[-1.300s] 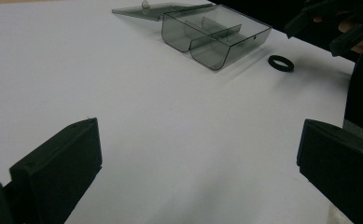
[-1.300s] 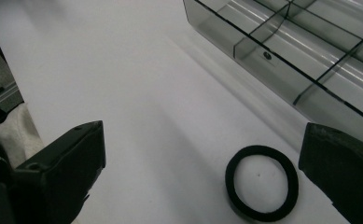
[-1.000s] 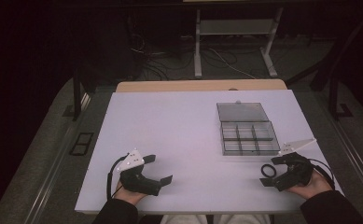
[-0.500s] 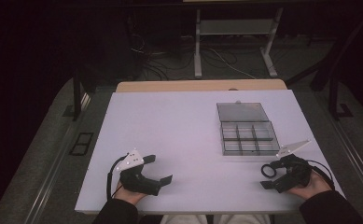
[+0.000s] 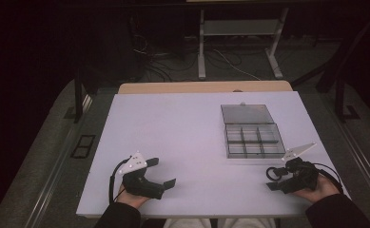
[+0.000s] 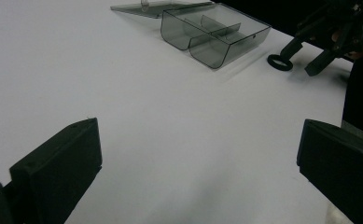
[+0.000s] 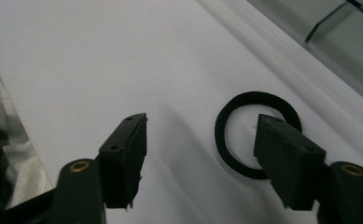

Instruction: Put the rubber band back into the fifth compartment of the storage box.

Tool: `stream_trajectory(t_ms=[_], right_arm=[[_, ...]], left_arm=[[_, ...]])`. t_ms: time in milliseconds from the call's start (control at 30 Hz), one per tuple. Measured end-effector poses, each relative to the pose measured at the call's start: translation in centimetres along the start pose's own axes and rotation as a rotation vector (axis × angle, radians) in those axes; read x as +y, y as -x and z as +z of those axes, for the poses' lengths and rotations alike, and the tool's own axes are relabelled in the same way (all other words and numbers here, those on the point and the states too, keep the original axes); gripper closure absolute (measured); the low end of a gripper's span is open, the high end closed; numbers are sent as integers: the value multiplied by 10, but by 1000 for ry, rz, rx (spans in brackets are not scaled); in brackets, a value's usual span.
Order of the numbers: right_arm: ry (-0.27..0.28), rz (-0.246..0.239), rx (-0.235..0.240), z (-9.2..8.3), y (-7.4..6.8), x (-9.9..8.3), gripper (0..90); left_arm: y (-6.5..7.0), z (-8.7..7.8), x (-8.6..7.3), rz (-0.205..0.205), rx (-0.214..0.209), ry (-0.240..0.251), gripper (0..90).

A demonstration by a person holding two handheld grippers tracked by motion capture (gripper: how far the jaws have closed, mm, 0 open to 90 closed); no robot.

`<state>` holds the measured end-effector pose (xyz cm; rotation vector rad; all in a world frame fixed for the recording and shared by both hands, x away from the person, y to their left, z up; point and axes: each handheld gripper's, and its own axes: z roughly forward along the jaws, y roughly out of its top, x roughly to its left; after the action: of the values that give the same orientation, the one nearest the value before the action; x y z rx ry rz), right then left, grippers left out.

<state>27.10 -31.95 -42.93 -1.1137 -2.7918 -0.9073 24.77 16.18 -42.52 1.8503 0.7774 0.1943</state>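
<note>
Lying flat under the right hand-held gripper [image 7: 200, 140], black ring [image 7: 257, 134], jaws wide, left hand-held gripper [image 6: 198, 154] wide too.

Black ring [image 7: 256, 135] partly hidden behind one right-gripper finger [image 7: 289, 161]; clear box [image 7: 328, 37] cut off at frame edge.

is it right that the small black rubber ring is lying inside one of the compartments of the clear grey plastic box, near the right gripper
Not quite. The small black rubber ring lies flat on the white table, outside the clear grey plastic box, just in front of its near edge. It is indeed near the right gripper, whose open jaws hang over it. The right gripper view shows this.
</note>
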Motion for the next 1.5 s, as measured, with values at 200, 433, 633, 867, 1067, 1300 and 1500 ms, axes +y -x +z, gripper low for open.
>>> stream_trajectory(t_ms=[200,433,633,867,1067,1300,1500], right_arm=[[-9,0,-21,2,0,-1,458],[-12,1,-53,3,2,-1,580],[-9,-6,-74,3,2,-2,732],[-14,-13,-63,3,3,-2,838],[-30,-15,-58,2,3,-1,866],[-26,1,-44,0,3,-3,872],[-5,16,-30,-6,4,-4,874]], left_arm=[[0,0,0,0,0,-2,0],[0,0,0,0,0,-1,0],[0,-1,0,0,0,0,0],[0,0,0,1,1,0,0],[0,0,0,1,0,-2,0],[0,-1,0,0,1,-1,0],[-1,-1,0,1,0,-1,0]])
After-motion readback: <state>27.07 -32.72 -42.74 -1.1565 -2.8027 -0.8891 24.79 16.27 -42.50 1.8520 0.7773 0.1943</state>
